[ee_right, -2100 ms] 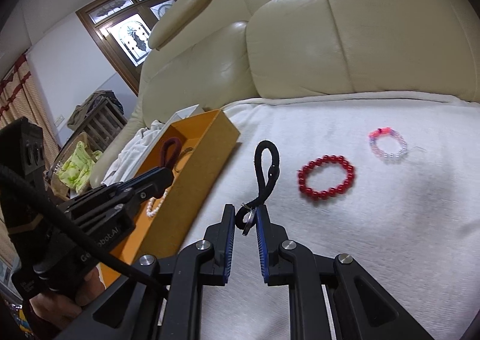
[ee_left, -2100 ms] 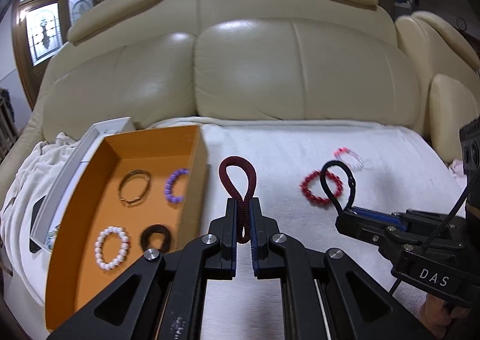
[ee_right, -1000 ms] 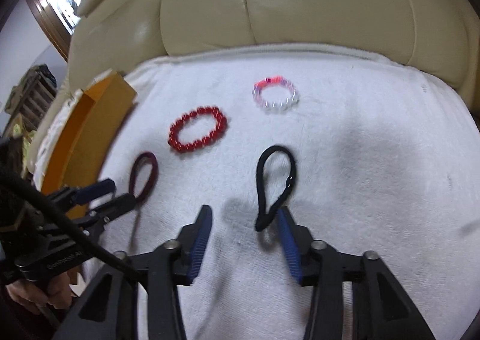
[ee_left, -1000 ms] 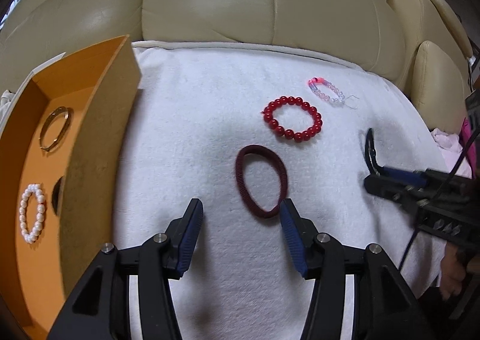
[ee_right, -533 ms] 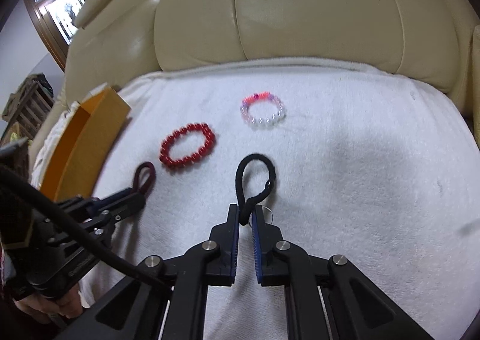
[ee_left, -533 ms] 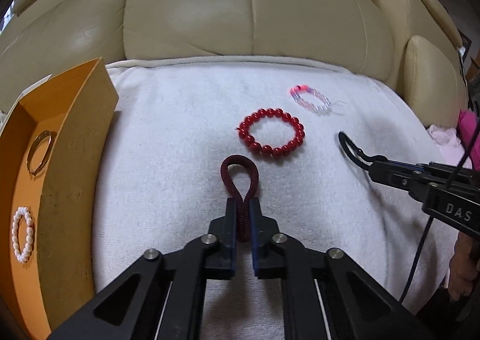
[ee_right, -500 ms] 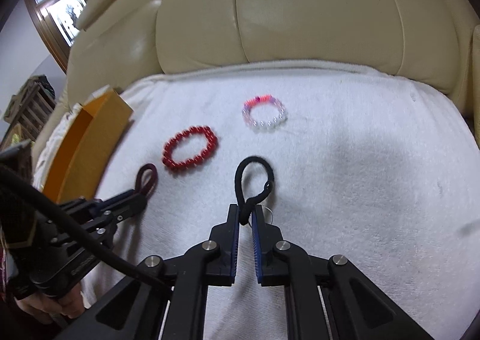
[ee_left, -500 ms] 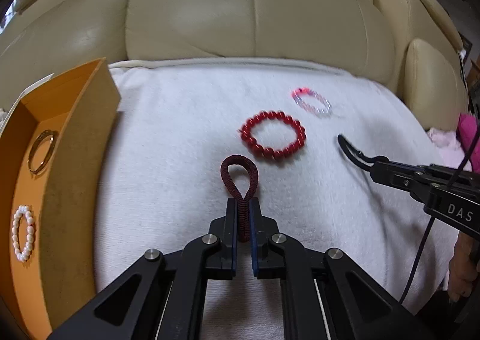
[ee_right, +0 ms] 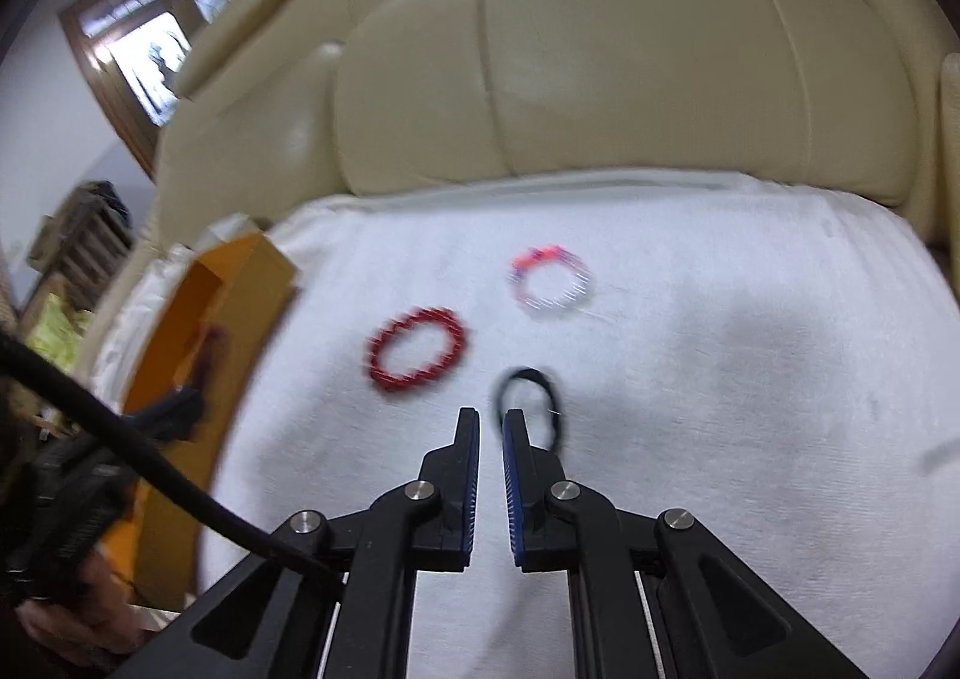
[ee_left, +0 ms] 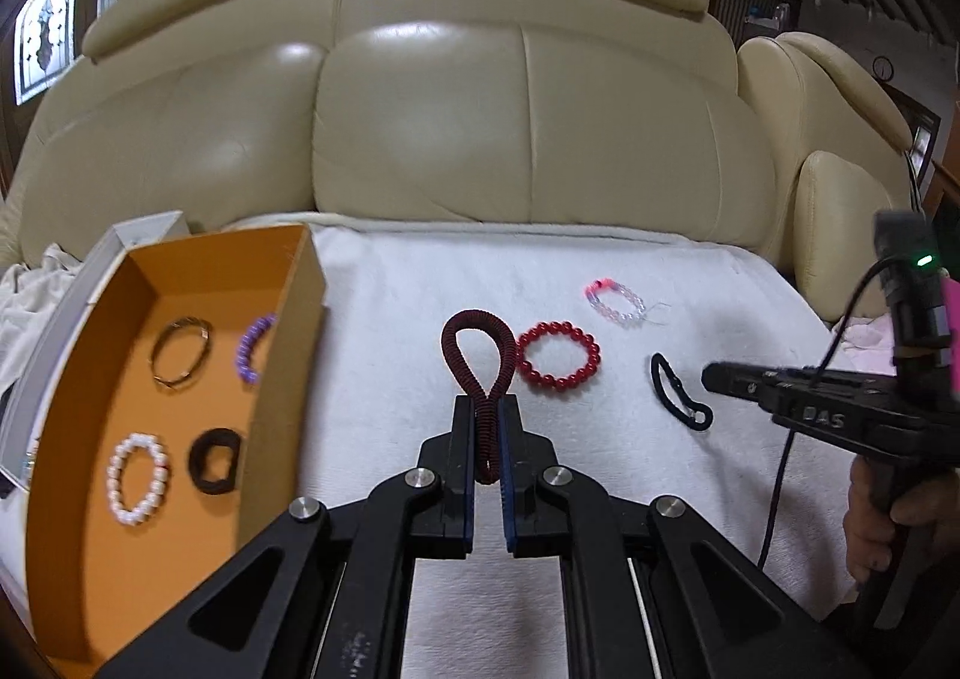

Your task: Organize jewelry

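The left gripper (ee_left: 487, 442) is found clamped on the dark red hair tie (ee_left: 478, 379), now lifted off the white towel (ee_left: 690, 499) after lying loose between open jaws a second earlier, so carrying to the orange box (ee_left: 288, 379) is judged next. The right gripper (ee_right: 491, 442) is closed on nothing, the black hair tie (ee_right: 531, 397) having slipped out onto the towel just beyond it. The box contents, a pearl bracelet (ee_left: 137, 480) among them, are shown only by the left view.

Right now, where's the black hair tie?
Left wrist view: the black hair tie lies on the white towel, between the red bead bracelet and the right gripper.
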The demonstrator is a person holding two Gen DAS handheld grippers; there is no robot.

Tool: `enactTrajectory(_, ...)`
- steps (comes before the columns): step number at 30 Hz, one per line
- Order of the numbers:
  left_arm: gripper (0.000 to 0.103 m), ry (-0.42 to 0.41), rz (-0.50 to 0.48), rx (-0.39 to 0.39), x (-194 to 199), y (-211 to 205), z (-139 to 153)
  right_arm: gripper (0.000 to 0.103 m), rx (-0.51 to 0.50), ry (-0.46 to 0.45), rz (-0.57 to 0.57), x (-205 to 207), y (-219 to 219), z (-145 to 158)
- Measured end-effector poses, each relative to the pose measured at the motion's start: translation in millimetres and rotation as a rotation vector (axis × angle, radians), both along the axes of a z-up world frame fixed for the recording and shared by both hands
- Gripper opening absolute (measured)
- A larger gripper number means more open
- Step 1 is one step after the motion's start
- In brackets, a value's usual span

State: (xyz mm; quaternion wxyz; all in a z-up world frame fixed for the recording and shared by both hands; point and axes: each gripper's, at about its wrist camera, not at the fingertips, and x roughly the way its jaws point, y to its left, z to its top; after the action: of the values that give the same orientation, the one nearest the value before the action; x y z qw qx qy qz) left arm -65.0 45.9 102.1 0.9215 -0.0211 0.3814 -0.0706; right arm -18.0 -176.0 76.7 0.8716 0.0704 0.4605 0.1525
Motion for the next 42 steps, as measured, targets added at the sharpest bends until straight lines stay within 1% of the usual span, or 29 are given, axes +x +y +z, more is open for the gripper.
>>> enactTrajectory(1, 0.007, -0.003, 0.004, 0.001, -0.5, 2.4, 1.2, 0.013, -0.013, 0.022, -0.012, 3.2, -2.8, -5.4)
enactTrajectory(2, 0.007, -0.013, 0.012, 0.007, -1.9, 4.4, 3.8, 0.022, -0.027, 0.044, -0.024, 5.9, -6.1, -10.1)
enactTrajectory(3, 0.007, -0.022, 0.018, 0.014, -2.7, 7.6, 5.8, 0.028, -0.033, 0.062, -0.034, 8.2, -8.5, -14.4)
enactTrajectory(4, 0.007, -0.029, 0.026, 0.020, -3.7, 10.0, 8.3, 0.041, -0.033, 0.084, -0.040, 10.0, -10.0, -18.8)
enactTrajectory(5, 0.007, -0.039, 0.036, 0.027, -4.1, 12.0, 10.5, 0.050, -0.031, 0.098, -0.039, 11.1, -10.0, -22.4)
enactTrajectory(7, 0.007, -0.052, 0.051, 0.028, -5.1, 16.7, 14.0, 0.050, -0.036, 0.099, -0.021, 10.9, -5.8, -27.3)
enactTrajectory(8, 0.007, -0.057, 0.059, 0.025, -5.6, 19.9, 15.4, 0.049, -0.058, 0.092, -0.006, 10.6, -0.9, -29.2)
enactTrajectory(9, 0.007, -0.060, 0.068, 0.024, -6.1, 23.2, 16.4, 0.047, -0.091, 0.091, 0.006, 10.4, 5.0, -32.3)
enactTrajectory(10, 0.007, -0.062, 0.076, 0.028, -6.9, 25.7, 17.0, 0.039, -0.122, 0.101, 0.015, 11.2, 11.1, -37.8)
enactTrajectory(11, 0.007, -0.065, 0.088, 0.036, -7.6, 29.9, 17.4, 0.033, -0.143, 0.093, 0.017, 10.9, 15.3, -39.7)
enactTrajectory(12, 0.007, -0.068, 0.098, 0.040, -8.5, 33.6, 18.1, 0.023, -0.168, 0.056, 0.028, 9.0, 20.6, -37.1)
enactTrajectory(14, 0.007, -0.072, 0.123, 0.037, -10.3, 42.7, 19.4, 0.024, -0.180, 0.030, 0.051, 7.2, 28.5, -31.7)
enactTrajectory(18, 0.007, -0.081, 0.174, 0.028, -16.9, 64.4, 23.4, 0.024, -0.137, -0.012, 0.056, 4.0, 38.1, -21.0)
enactTrajectory(23, 0.007, -0.094, 0.262, 0.047, -32.3, 93.3, 27.8, 0.024, -0.015, -0.086, 0.114, -6.7, 60.3, 1.0)
enactTrajectory(26, 0.007, -0.102, 0.316, 0.082, -44.4, 106.9, 28.4, 0.024, 0.061, -0.150, 0.164, -14.9, 81.4, 15.4)
enactTrajectory(29, 0.007, -0.095, 0.376, 0.123, -62.4, 120.1, 22.5, 0.024, 0.145, -0.192, 0.224, -25.6, 109.3, 26.5)
enactTrajectory(33, 0.007, -0.075, 0.445, 0.149, -80.8, 140.4, 13.4, 0.024, 0.200, -0.224, 0.322, -45.0, 147.2, 35.7)
enactTrajectory(37, 0.007, -0.048, 0.497, 0.161, -90.4, 159.1, 4.7, 0.024, 0.222, -0.224, 0.419, -66.3, 185.1, 33.3)
enactTrajectory(39, 0.007, -0.034, 0.517, 0.166, -91.7, 166.8, 0.5, 0.024, 0.209, -0.217, 0.460, -73.0, 202.7, 26.7)
enactTrajectory(42, 0.007, -0.018, 0.548, 0.201, -88.7, 172.6, -3.8, 0.024, 0.188, -0.203, 0.493, -78.3, 221.6, 17.2)
